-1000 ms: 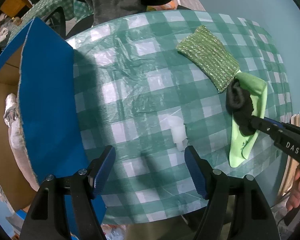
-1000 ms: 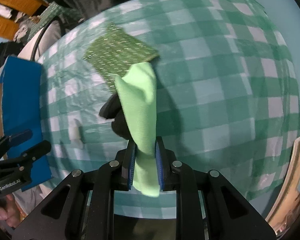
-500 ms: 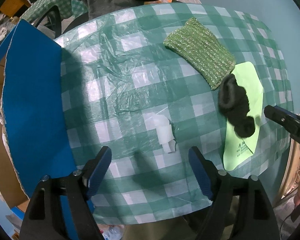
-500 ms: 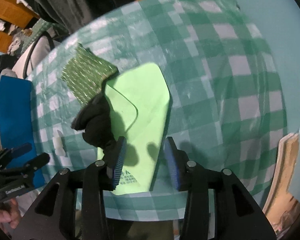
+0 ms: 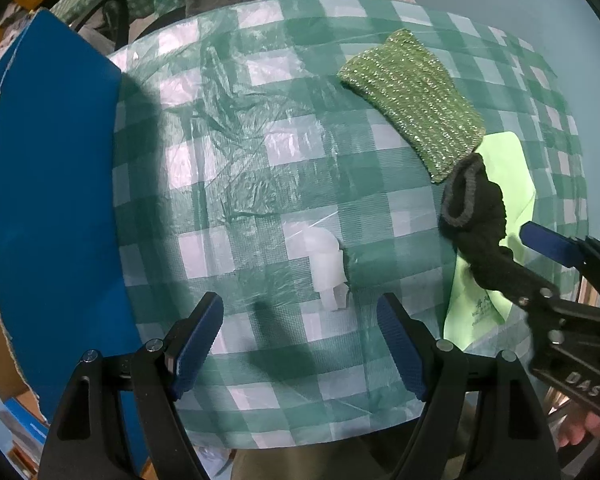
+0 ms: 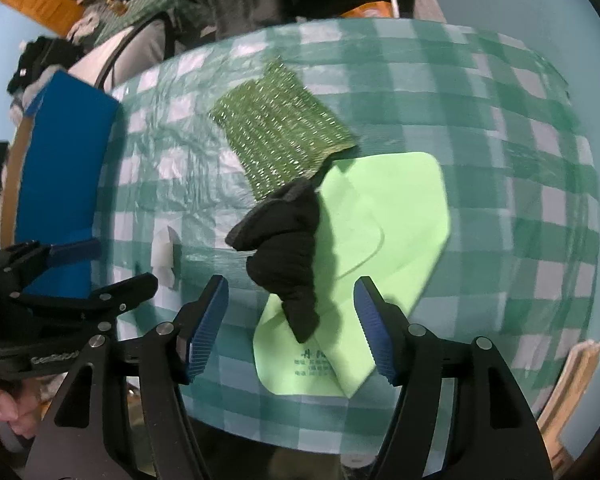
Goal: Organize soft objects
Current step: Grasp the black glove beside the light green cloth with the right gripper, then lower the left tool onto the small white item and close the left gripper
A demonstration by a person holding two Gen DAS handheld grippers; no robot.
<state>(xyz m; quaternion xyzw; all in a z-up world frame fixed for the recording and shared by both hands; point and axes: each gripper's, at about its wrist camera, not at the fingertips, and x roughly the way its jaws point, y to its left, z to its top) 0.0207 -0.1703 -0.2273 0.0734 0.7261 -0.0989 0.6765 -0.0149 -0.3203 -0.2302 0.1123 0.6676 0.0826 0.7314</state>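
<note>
three soft things sit bunched at the right side of the table: a light green cloth (image 6: 384,240) lying flat, a black sock (image 6: 288,248) crumpled across its left part, and a glittery green knitted pad (image 6: 280,136) just beyond, its near corner touching the sock. i read the cloth as spread flat so it makes a tidy base, with the sock yet to be sorted off it.

my right gripper (image 6: 292,328) hangs over the near end of the sock, jaws opening; the sock's tip lies in the gap but the pads are clear of it, so nothing is gripped. my left gripper (image 5: 300,340) points down over the bare middle of the green checked tablecloth (image 5: 260,160), jaws wide and empty, near a torn white patch (image 5: 326,264) in the plastic cover.

at the far left a blue-faced cardboard box (image 5: 52,200) stands open, probably where the soft items go, which is why i keep the left claw between it and the pile.
</note>
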